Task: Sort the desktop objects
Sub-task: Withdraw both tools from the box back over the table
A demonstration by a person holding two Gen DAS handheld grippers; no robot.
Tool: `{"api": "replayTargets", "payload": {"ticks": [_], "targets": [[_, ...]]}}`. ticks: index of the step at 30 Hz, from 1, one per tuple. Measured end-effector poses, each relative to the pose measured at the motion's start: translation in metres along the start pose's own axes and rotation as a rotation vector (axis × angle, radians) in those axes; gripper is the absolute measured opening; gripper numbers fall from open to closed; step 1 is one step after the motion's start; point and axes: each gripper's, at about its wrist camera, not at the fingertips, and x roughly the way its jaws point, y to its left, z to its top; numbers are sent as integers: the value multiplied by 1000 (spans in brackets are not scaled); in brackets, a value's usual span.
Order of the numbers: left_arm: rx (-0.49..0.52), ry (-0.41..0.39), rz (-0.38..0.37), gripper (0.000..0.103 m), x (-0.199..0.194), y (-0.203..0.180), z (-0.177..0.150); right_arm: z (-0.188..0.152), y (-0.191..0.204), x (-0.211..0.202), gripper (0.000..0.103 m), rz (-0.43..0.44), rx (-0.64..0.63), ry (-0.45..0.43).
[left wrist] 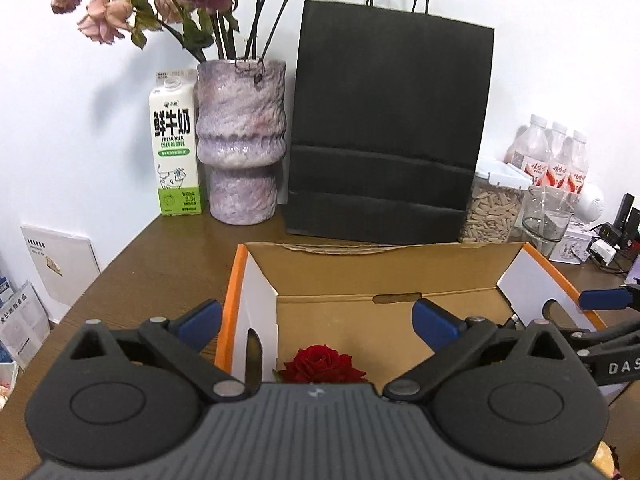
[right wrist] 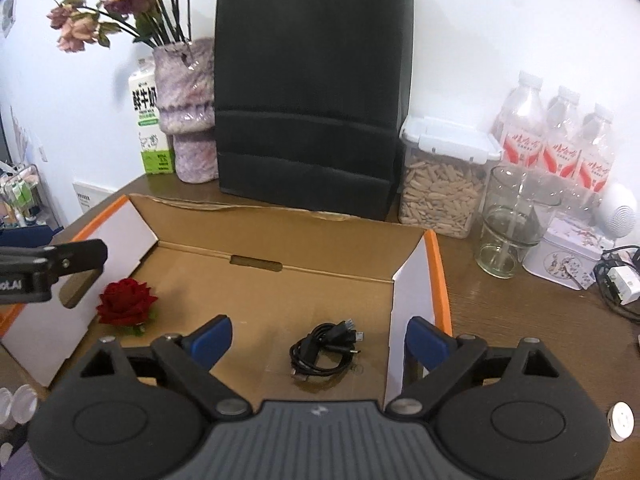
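Note:
An open cardboard box (right wrist: 280, 280) with orange-edged flaps lies on the brown desk. A red rose head (right wrist: 126, 302) lies at its left inside; it also shows in the left wrist view (left wrist: 320, 364). A coiled black cable (right wrist: 326, 350) lies on the box floor to the right. My right gripper (right wrist: 318, 340) is open and empty, just above the cable. My left gripper (left wrist: 316, 320) is open and empty above the rose and the box's (left wrist: 360, 280) left part.
Along the wall stand a milk carton (left wrist: 176, 148), a purple vase of dried roses (left wrist: 242, 144), a black paper bag (left wrist: 384, 128), a seed jar (right wrist: 440, 184), a glass (right wrist: 508, 224), water bottles (right wrist: 556, 140) and a tin (right wrist: 568, 256). A charger with cords (right wrist: 620, 280) lies right.

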Motion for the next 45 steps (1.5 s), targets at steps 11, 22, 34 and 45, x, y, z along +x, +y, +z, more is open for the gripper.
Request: {"api": "replayTargets", "payload": {"ticks": [11,22,34,45], "targets": [[56,-85,-1,103,-69,8,-11,-27,17,-74,103,12,-14,-90],[41,-159,-6,103,-132,21,-36,-87,46,-150,103,-19,-36,-167],[56,-194,-41,103,-188,14,-55,-121,65,-207,103,-26,-31,-205],[59,-91,-23,103,-219,18,-118,-177,82,-226,103,-36,5,-137]]}}
